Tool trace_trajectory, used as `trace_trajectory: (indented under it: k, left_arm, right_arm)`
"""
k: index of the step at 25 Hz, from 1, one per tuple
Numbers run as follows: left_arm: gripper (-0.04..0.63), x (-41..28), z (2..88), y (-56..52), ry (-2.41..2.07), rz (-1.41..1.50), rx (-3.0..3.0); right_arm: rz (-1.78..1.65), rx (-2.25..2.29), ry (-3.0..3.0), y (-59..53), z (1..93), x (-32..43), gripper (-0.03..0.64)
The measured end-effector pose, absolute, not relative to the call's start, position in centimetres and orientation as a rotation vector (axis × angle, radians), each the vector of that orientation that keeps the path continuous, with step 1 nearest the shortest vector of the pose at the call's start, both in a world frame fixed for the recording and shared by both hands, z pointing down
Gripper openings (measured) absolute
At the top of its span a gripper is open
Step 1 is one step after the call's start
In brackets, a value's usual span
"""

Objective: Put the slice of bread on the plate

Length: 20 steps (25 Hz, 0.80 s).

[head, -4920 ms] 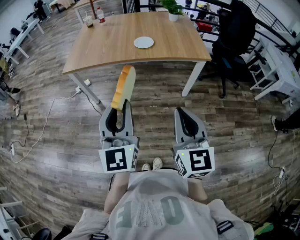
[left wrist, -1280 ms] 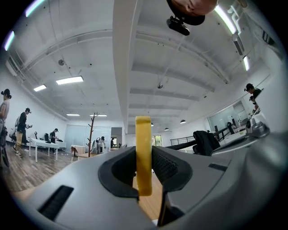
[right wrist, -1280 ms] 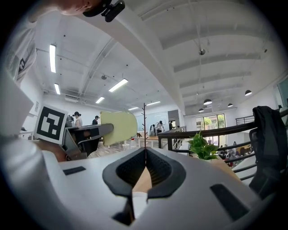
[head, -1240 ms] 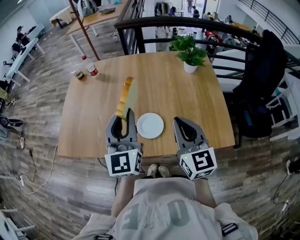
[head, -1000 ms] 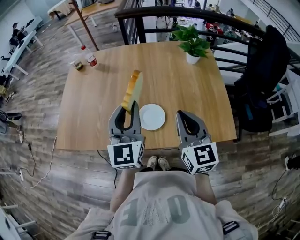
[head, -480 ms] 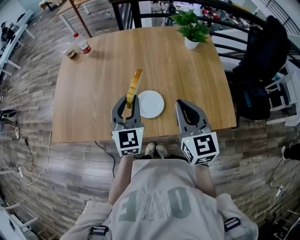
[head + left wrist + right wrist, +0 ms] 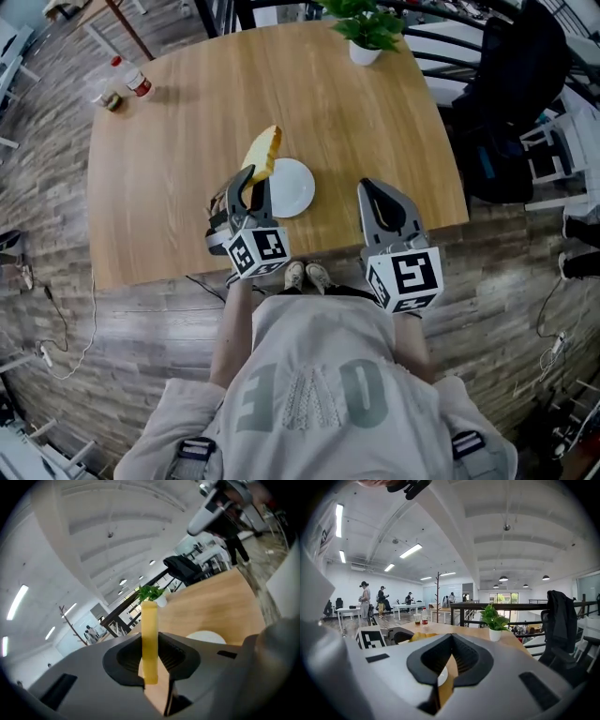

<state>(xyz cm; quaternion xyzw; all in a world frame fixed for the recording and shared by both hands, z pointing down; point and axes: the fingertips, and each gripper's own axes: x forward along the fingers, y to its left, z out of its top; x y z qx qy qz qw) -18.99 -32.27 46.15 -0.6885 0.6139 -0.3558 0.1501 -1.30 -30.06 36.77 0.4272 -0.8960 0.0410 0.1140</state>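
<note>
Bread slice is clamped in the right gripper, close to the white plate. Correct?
Not quite. The bread slice is clamped in the left gripper, not the right gripper. The left gripper view shows it on edge between that gripper's jaws. It is close to the white plate, as you said.

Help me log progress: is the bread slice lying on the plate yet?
No, the left gripper holds the bread slice on edge between its jaws, up off the white plate.

The table [image 7: 169,159] is smooth matt wood, the plate [image 7: 298,192] glossy white, the floor [image 7: 112,328] worn planks.
</note>
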Motion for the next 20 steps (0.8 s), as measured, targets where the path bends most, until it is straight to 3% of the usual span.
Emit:
trace_trajectory:
  k: [20]
  left_arm:
    - [0.091, -15.1, 55.5, -32.0, 1.298, -1.41, -1.954]
  right_arm:
    - [0.218, 1.345, -2.518, -28.6, 39.0, 0.8, 0.017]
